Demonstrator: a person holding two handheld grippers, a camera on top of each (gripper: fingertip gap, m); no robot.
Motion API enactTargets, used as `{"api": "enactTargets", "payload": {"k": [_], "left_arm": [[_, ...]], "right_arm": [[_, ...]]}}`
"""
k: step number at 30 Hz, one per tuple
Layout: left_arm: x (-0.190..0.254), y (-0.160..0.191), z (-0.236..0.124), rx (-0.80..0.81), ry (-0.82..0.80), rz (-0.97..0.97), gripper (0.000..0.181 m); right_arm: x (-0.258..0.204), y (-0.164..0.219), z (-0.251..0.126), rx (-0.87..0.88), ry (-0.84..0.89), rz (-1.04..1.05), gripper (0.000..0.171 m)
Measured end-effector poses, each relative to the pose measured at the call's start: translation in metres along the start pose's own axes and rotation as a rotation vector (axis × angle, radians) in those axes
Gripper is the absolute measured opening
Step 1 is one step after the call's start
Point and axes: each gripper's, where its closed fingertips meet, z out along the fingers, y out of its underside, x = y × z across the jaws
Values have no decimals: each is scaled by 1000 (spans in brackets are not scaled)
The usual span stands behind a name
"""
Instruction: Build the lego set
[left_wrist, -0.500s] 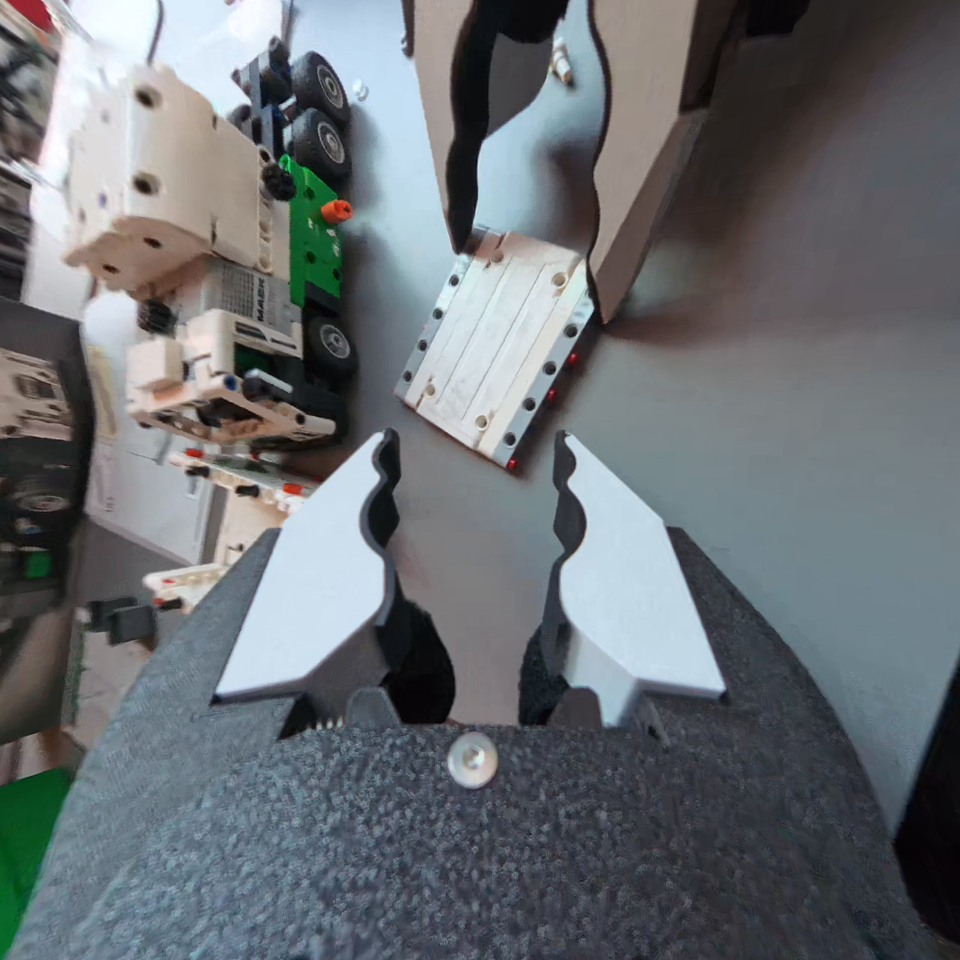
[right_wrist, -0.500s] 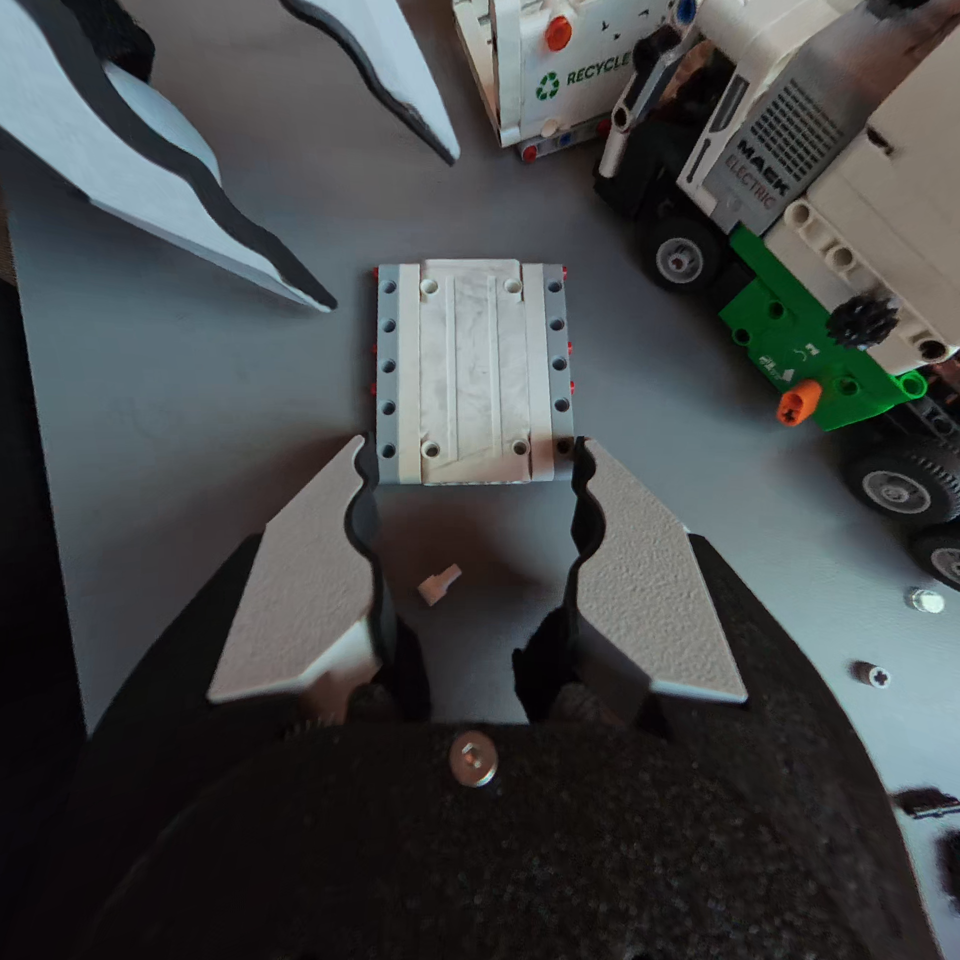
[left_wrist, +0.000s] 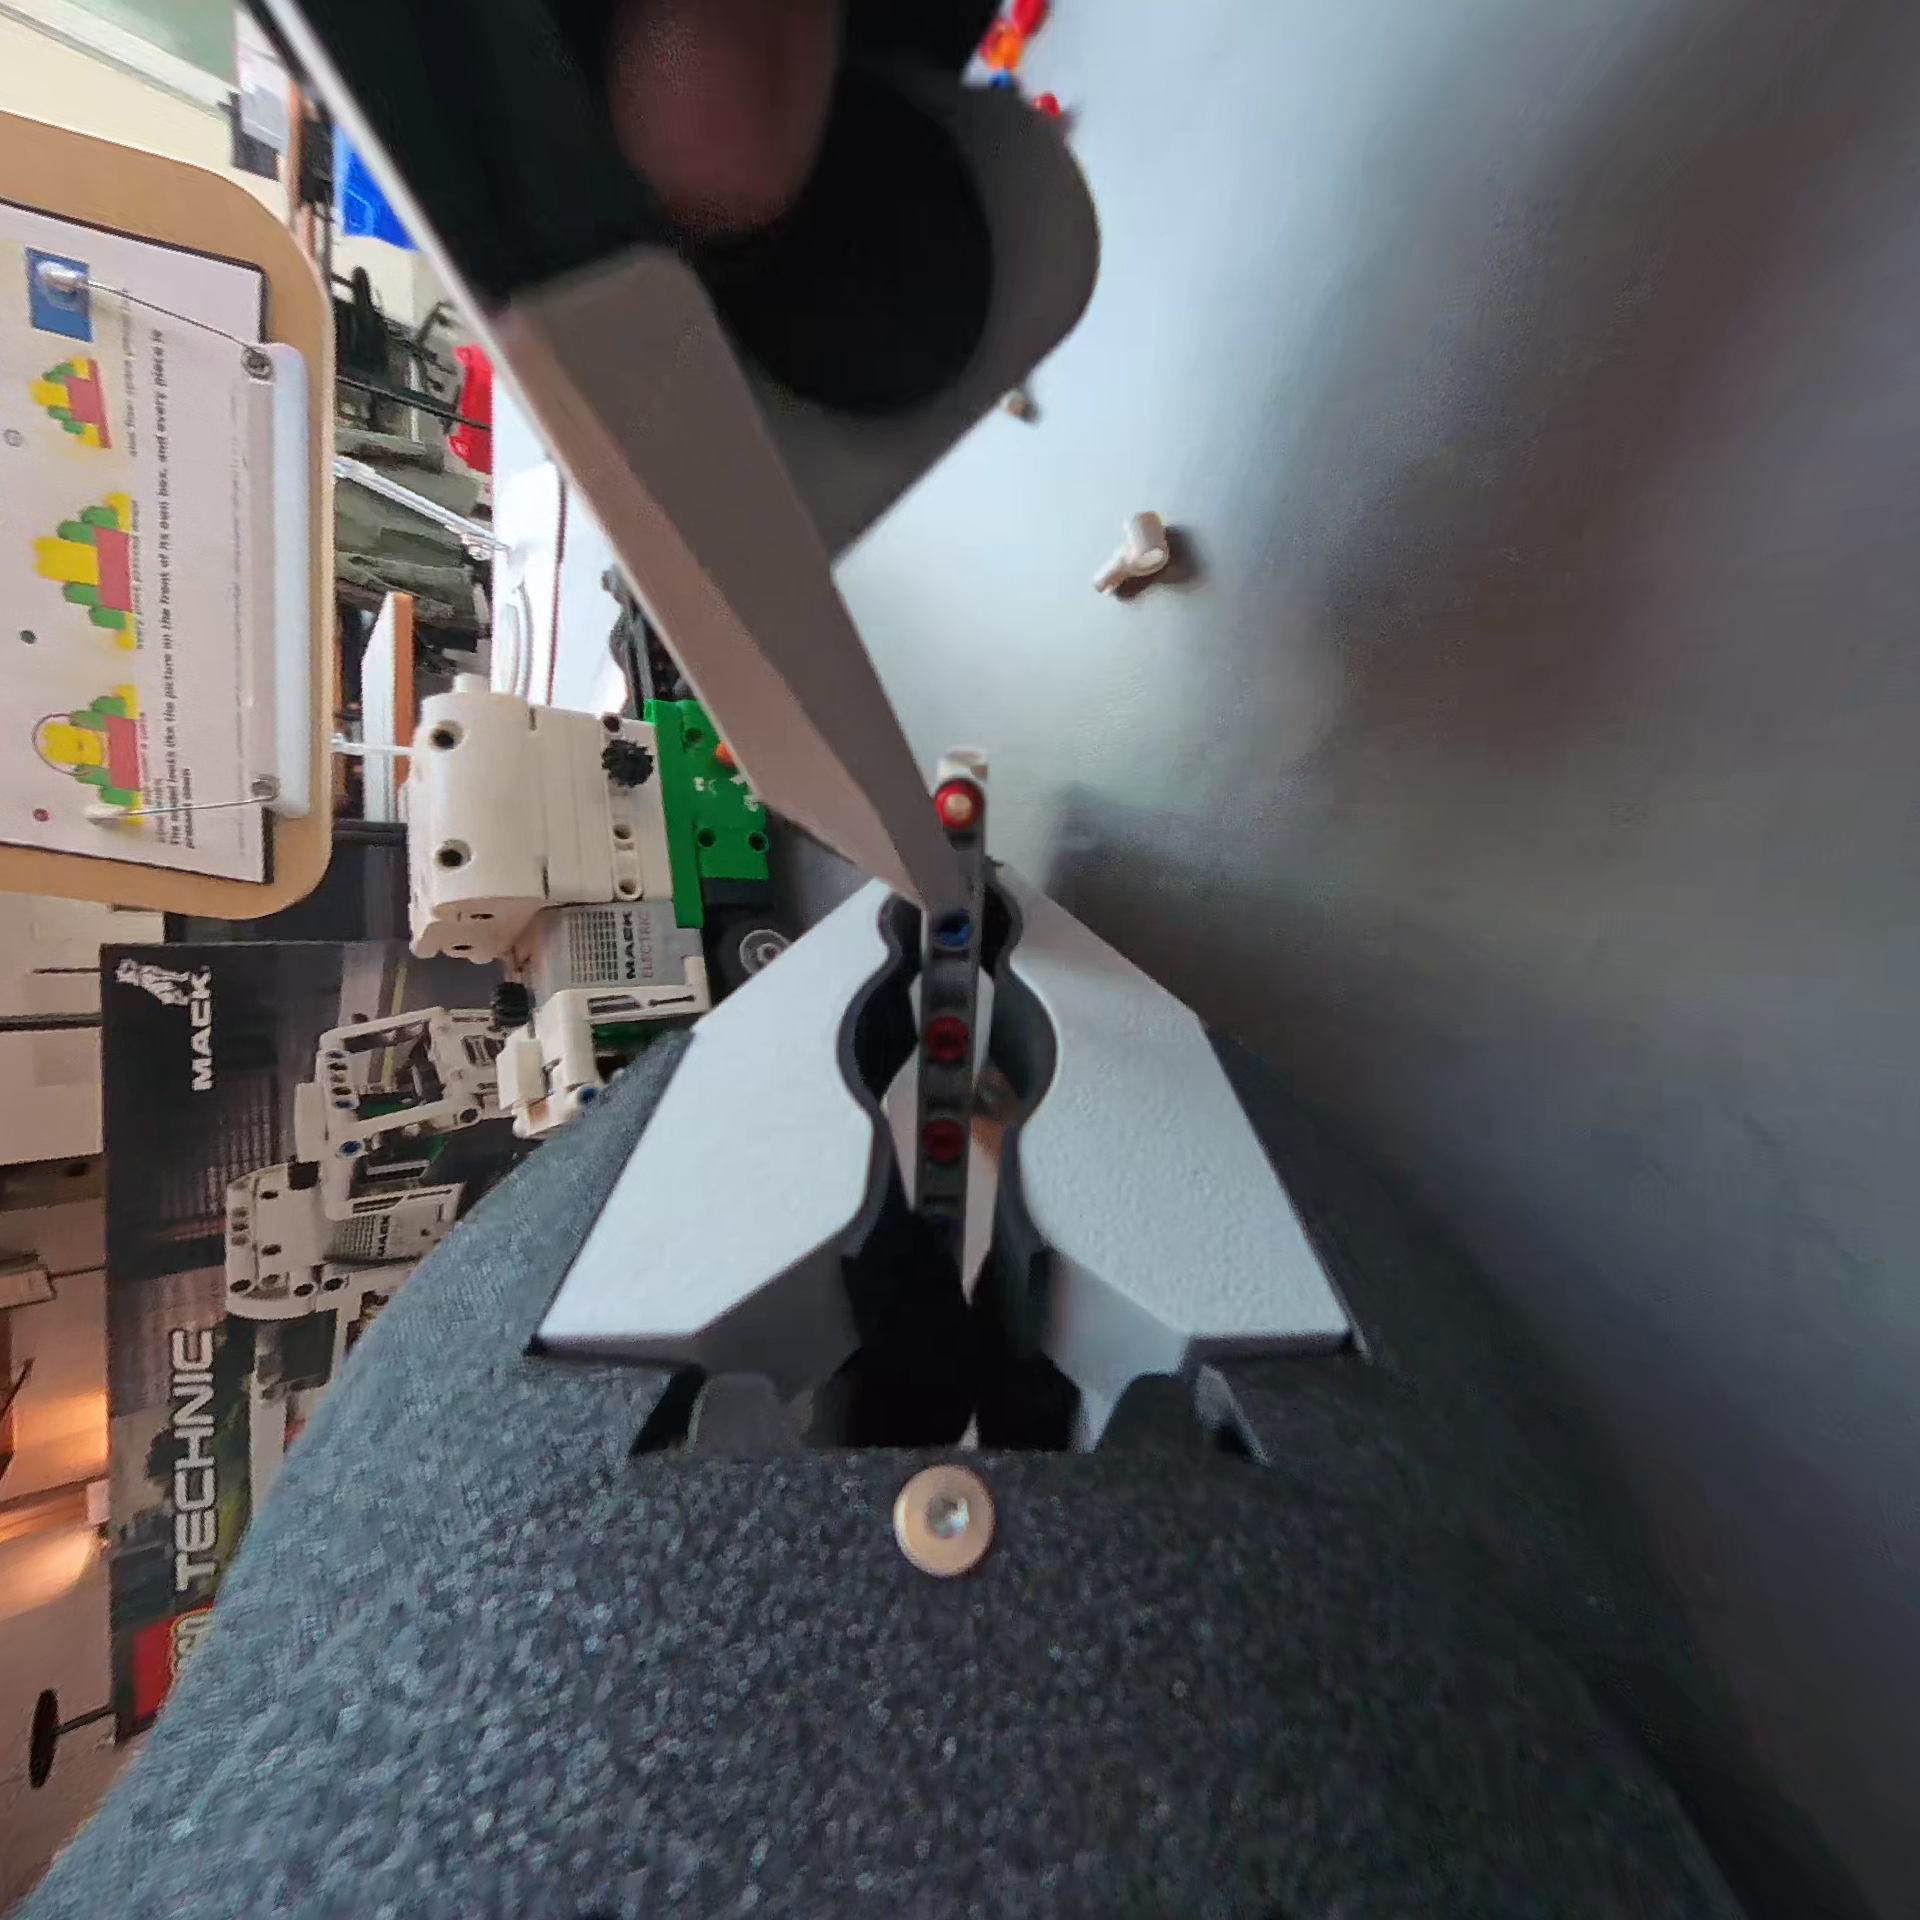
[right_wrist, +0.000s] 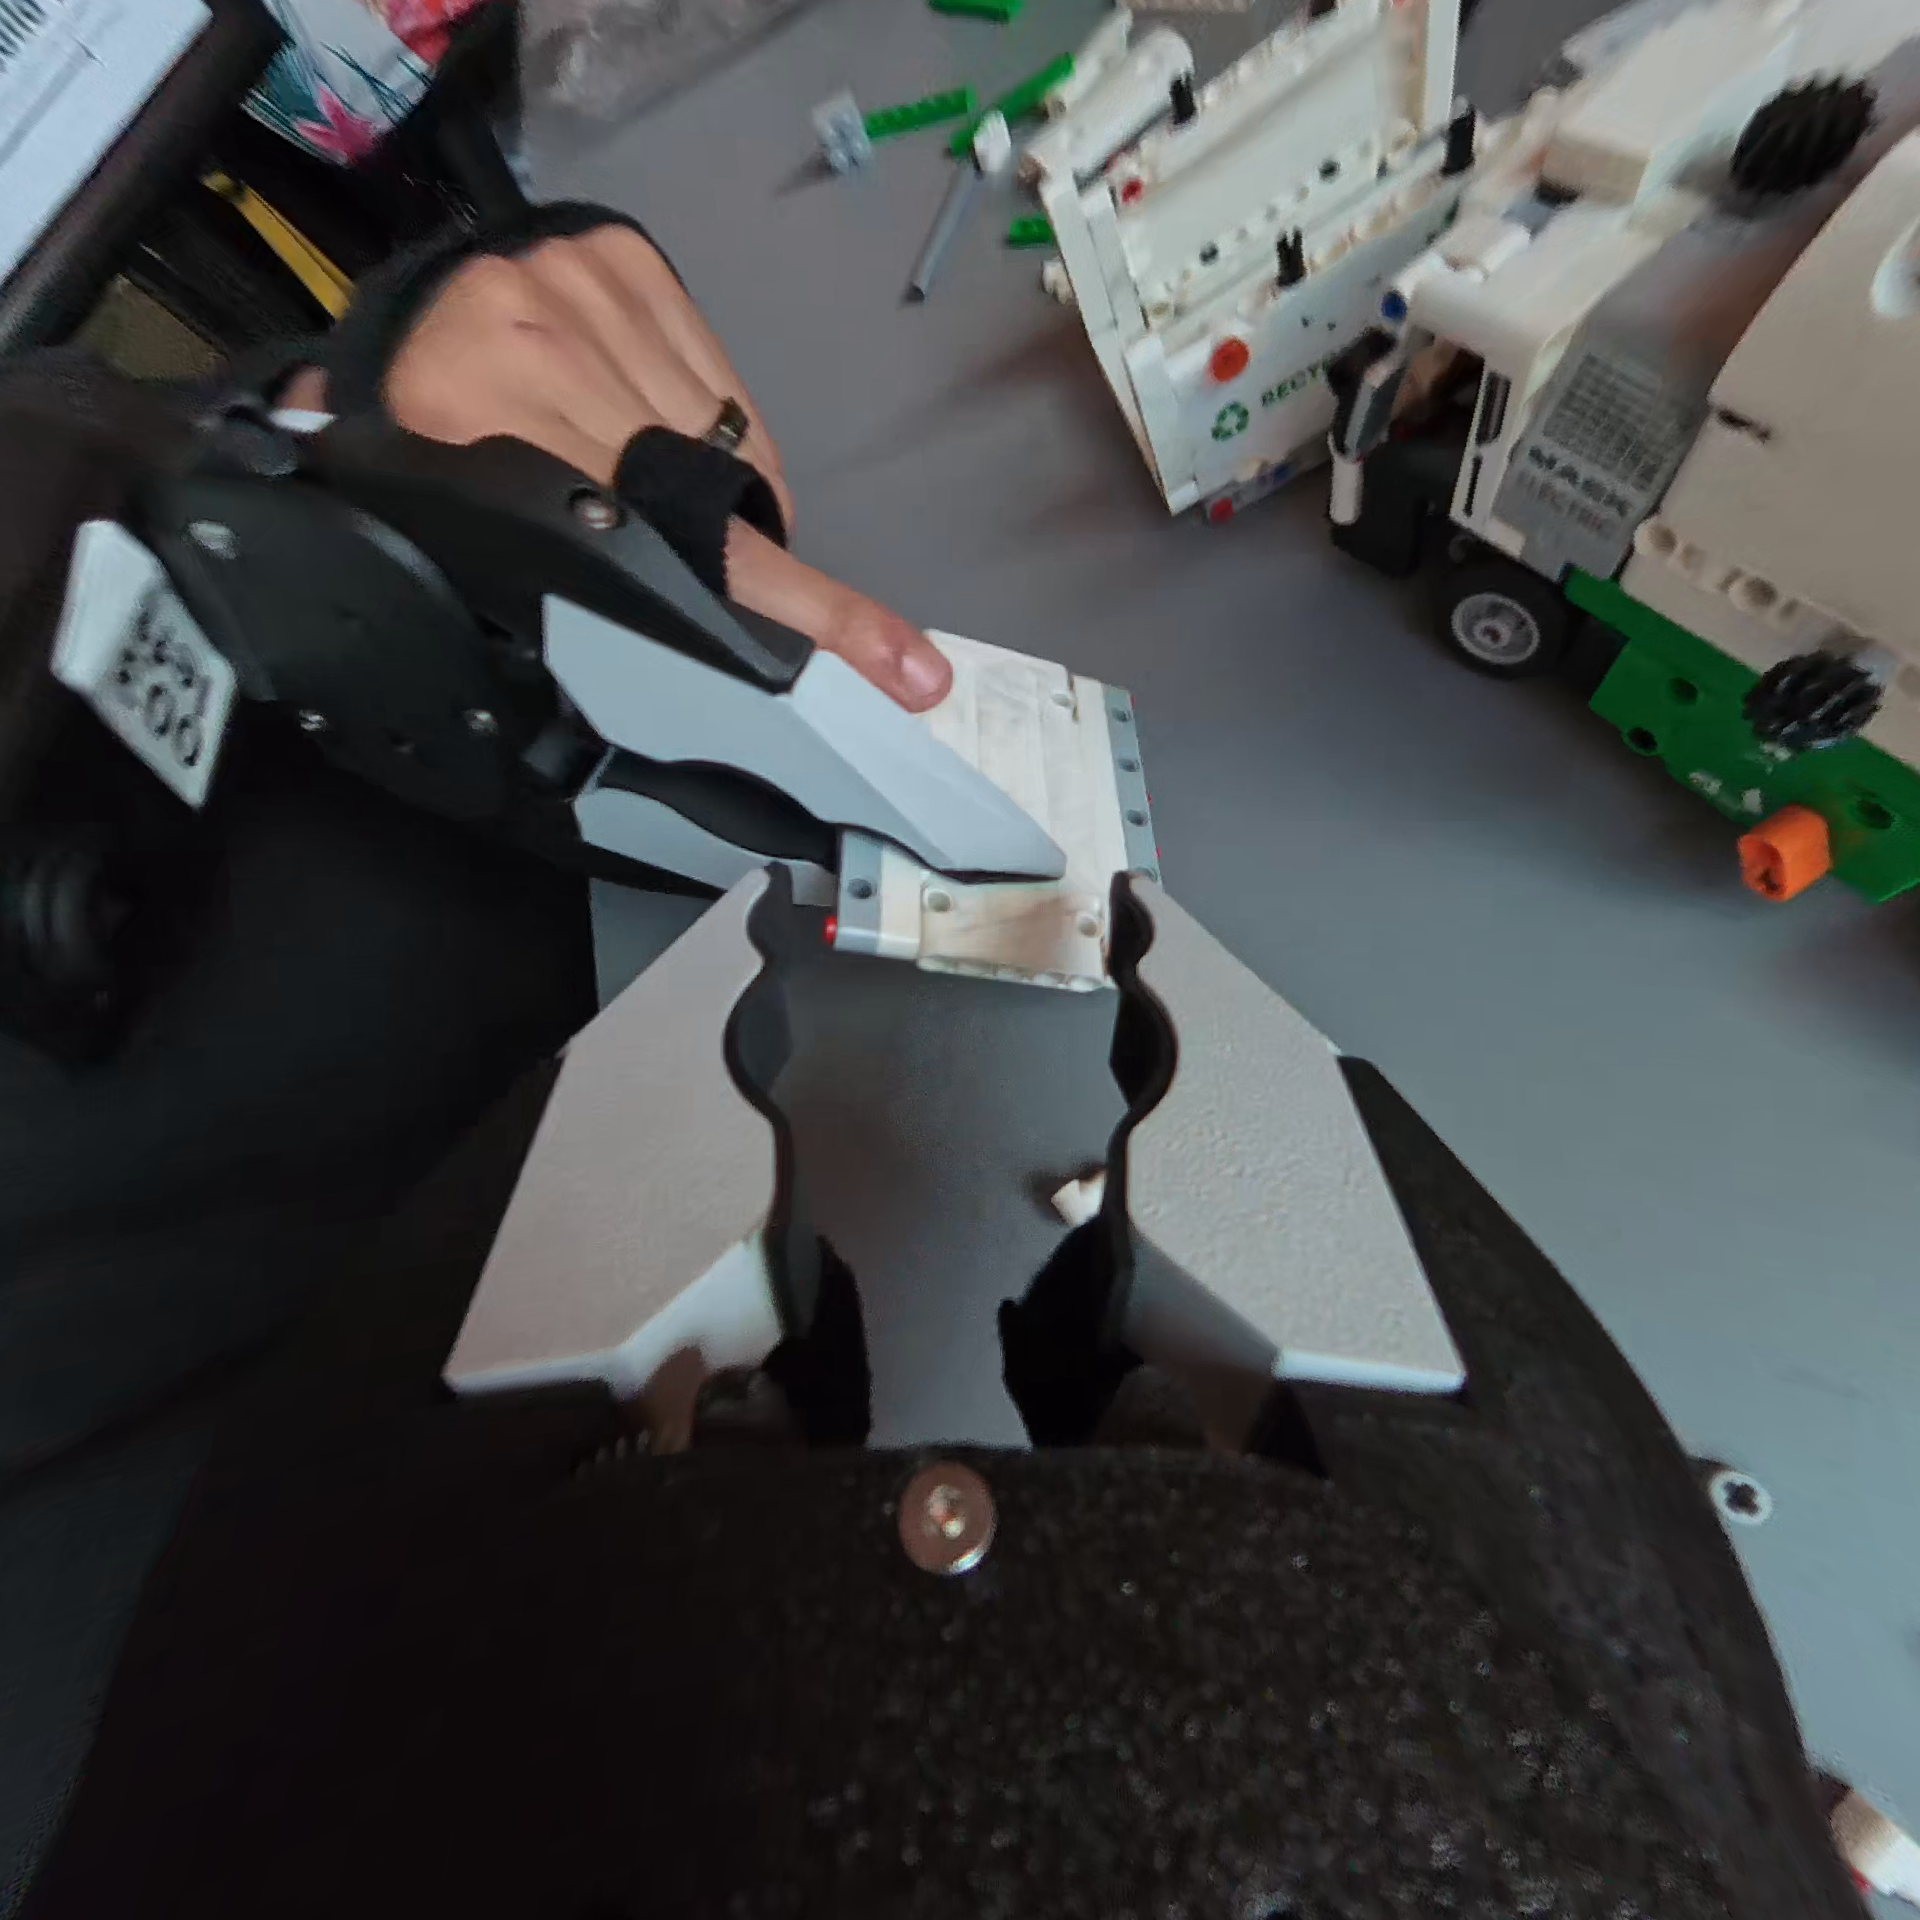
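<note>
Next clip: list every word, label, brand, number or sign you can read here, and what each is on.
I don't quote writing; these bear it:
Dark set box, left wrist view: large print, legible.
Sheet on the wooden clipboard: small print, blurred.
Truck's grey grille: print, legible.
White rear body: green print, partly hidden.
White tag, far left, right wrist view: blurred code.

Light is soft and dim in both views. In the left wrist view the smooth grey table (left_wrist: 1455, 727) shines pale blue toward twelve o'clock and sinks into dark shadow toward three o'clock. A blurred dark mass fills eleven to twelve o'clock. Wide-angle bending curves the edges. In the right wrist view the white and green toy truck (right_wrist: 1621, 499) at two o'clock is smeared by motion blur, and nine o'clock is near black.
</note>
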Motion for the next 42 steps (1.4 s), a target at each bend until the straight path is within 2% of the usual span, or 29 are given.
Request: {"api": "enactTargets", "payload": {"k": [3, 6, 9, 11, 13, 16, 19, 22, 24, 26, 31, 37, 39, 42], "left_arm": [[-11, -12, -15, 184, 18, -226, 5], [-30, -31, -40, 435, 88, -515, 5], [-37, -40, -55, 574, 178, -678, 4], [-37, -44, -61, 622, 223, -724, 4], [-38, -43, -65, 647, 237, -742, 5], [-46, -40, -70, 672, 217, -760, 11], [-44, -43, -79, 715, 299, -781, 13], [-40, -46, -85, 750, 399, -829, 15], [-40, -45, -86, 759, 419, -826, 7], [-38, -44, -86, 762, 441, -812, 6], [-39, -45, -89, 790, 463, -796, 5], [-46, -45, -87, 824, 441, -839, 5], [-46, -42, -82, 798, 428, -827, 5], [-51, -21, -68, 700, 315, -784, 5]], "right_arm": [[3, -10, -27, 175, 17, -96, 67], [-5, -14, -36, 307, -75, -140, 60], [-28, -26, -34, 381, -121, -280, 39], [-27, -28, -27, 343, -22, -395, 17], [-28, -30, -27, 308, 36, -501, 12], [-36, -29, -26, 249, -10, -516, 6], [-35, -26, -23, 224, -8, -547, 6], [-38, -24, -22, 229, -49, -543, 6], [-40, -22, -21, 224, -80, -535, 6], [-42, -21, -20, 217, -107, -511, 6], [-46, -20, -19, 219, -182, -441, 6], [-41, -25, -21, 231, -157, -398, 7], [-36, -23, -25, 223, -109, -354, 10], [-16, -6, -43, 190, 40, -208, 30]]}}
